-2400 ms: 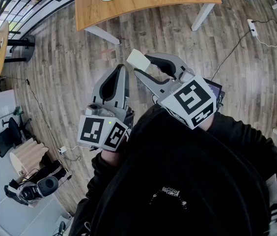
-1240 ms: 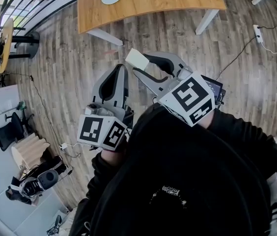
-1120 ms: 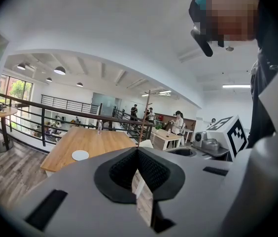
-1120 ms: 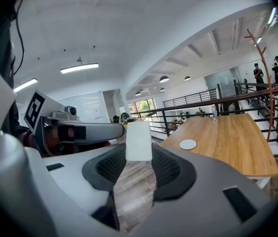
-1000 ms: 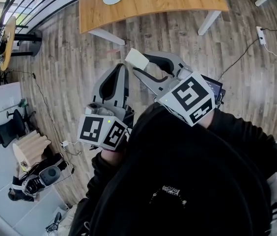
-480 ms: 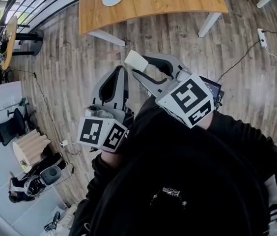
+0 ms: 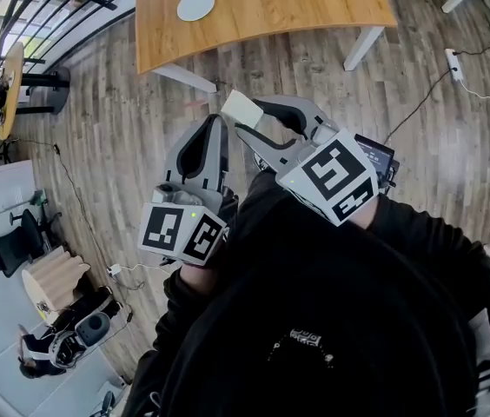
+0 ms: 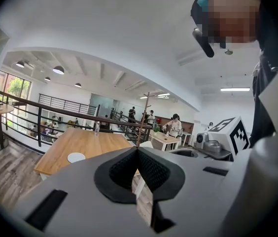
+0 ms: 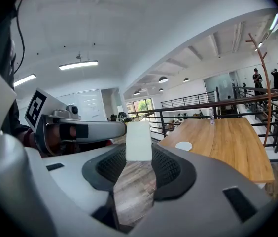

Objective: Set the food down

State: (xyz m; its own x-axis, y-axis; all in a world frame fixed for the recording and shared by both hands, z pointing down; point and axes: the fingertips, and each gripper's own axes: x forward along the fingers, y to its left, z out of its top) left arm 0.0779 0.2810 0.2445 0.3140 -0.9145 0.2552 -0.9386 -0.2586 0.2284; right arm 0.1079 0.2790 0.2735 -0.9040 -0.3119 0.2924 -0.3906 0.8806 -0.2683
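Food (image 7: 241, 107): 1 pale, cream-coloured block, clamped at the tips of the right gripper (image 9: 139, 151). It is carried in the air above the plank floor (image 7: 115, 137) and rests on nothing. The jaws stand moderately apart, both pads pressing on the block's sides.

Left gripper (image 7: 217, 122): jaws closed together, nothing between them. It is held just beside the right gripper, tips near the block but not touching it.

Change noted: very little. Across the last 2 seconds both grippers have kept the same pose and the same spacing, and the grip on the block has not altered. The only shift is in the surroundings: the wooden table (image 7: 314, 3) and the white disc (image 7: 195, 5) on it sit slightly lower in the head view than before. This suggests a small advance or tilt toward the table.

Assessment: set-down not yet begun. The block is well apart from the table, the nearest likely surface. Whether the disc is the intended spot cannot be determined. The carry must close that gap before any release.
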